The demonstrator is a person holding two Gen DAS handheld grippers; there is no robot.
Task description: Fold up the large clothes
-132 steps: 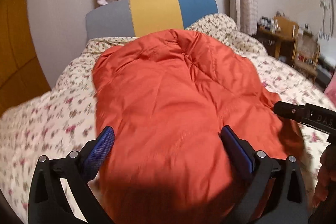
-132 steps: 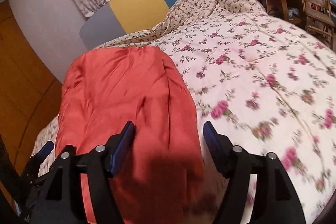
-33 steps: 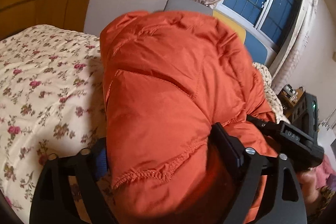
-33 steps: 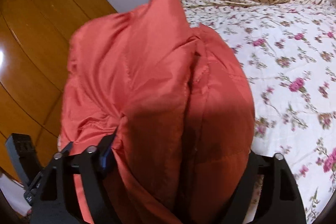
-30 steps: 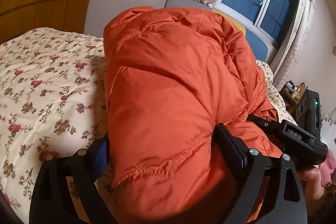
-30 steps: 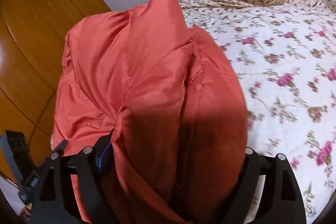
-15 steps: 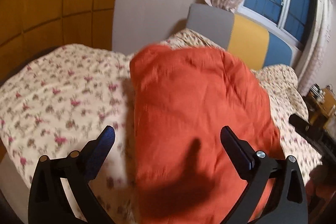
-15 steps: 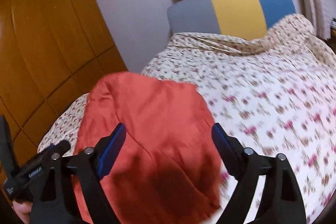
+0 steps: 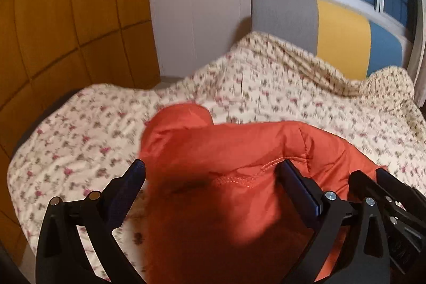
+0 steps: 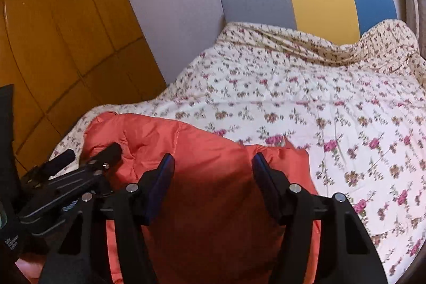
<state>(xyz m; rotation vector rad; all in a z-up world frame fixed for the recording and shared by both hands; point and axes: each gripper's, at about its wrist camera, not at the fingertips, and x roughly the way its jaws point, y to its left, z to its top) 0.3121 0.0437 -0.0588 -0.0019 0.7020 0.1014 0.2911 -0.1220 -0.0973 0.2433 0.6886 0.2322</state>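
Your left gripper (image 9: 210, 175) stands at its widest, blue pads clear of any fabric, poised above the orange jacket (image 9: 239, 177). Nothing is clamped in it. Your right gripper (image 10: 213, 167) is partly open and its jaws are closing; the jacket lies below the gap, but the pads do not press on it. The jacket rests folded in a thick bundle on the floral bedspread (image 10: 319, 103), at the near edge of the bed, toward the side by the wooden wardrobe (image 10: 53, 31). The two grippers sit close together, each visible at the edge of the other's view.
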